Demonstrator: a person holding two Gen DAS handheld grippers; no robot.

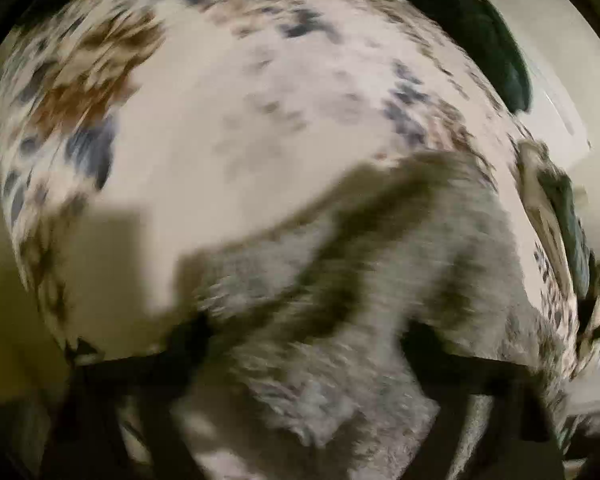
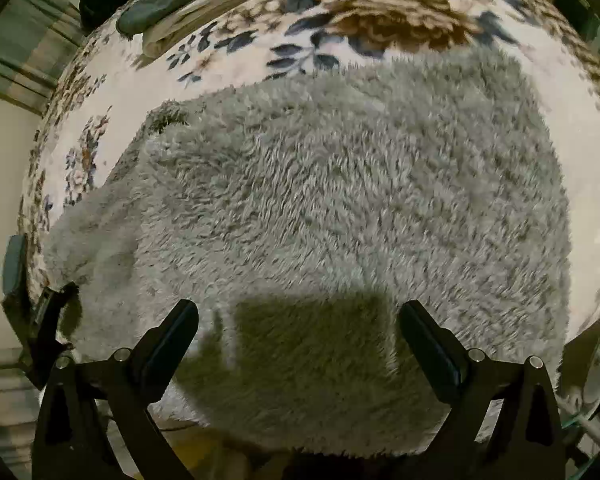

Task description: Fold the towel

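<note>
1. Right gripper (image 2: pixel 298 344): jaws spread wide, holding nothing, poised over the near part of the grey shaggy towel (image 2: pixel 320 208).
2. Left gripper (image 1: pixel 304 344): blurred; towel fabric lies between its dark fingers, grip cannot be told.
3. Towel lies on the floral blanket (image 2: pixel 380 12), long axis lower left to upper right.

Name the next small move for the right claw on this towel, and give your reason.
Probably lower the right claw onto the near edge of the grey towel and close on it. Its fingers stand wide apart with nothing between them, hovering above the towel, which lies spread on the floral blanket. The left wrist view is motion-blurred, with towel bunched close to the left claw, so its grip is unclear.
</note>
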